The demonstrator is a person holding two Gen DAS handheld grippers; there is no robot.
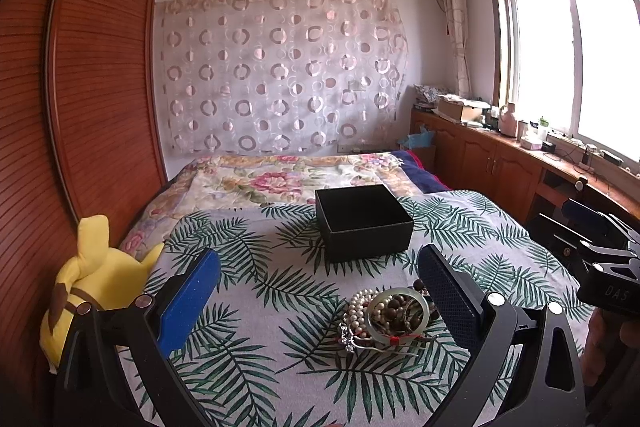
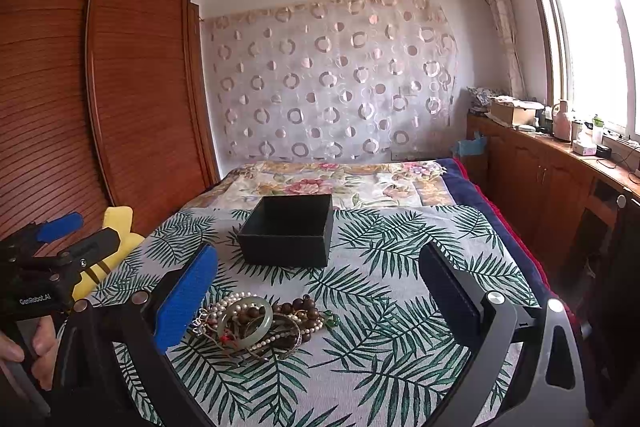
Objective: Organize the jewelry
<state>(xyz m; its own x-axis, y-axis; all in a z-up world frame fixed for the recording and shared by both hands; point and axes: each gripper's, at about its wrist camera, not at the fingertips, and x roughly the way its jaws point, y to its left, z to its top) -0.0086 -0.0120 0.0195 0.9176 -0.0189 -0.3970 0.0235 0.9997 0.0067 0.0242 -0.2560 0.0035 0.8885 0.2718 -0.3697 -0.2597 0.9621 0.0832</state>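
A: Big picture first: a bed (image 1: 360,367) under a flat woven sheet printed with green fern fronds, a quilted floral blanket beyond it, and a slatted red-brown wardrobe (image 1: 80,87) running down the left.

B: And on that sheet, a square black box (image 1: 362,223), matte, lid off, straight walls, sitting upright near the middle of the bed.

A: Plush toy (image 1: 88,287) too, soft yellow, slumped at the bed's left edge by the wardrobe.

B: Now the claws. The left claw (image 1: 320,291) is spread wide, blue foam pad on one finger, dark textured pad on the other, nothing in it.

A: Same story for the right claw (image 2: 316,291): gaping, holding nothing, hovering above the sheet.

B: The jewelry pile (image 2: 260,323) lies on the sheet nearer the cameras than the box, apart from it.

A: Tangled, that pile. A smooth pale-green bangle (image 2: 246,315), round dark wooden beads (image 2: 298,307), and strands of small glossy pearls (image 2: 228,301), all overlapping.
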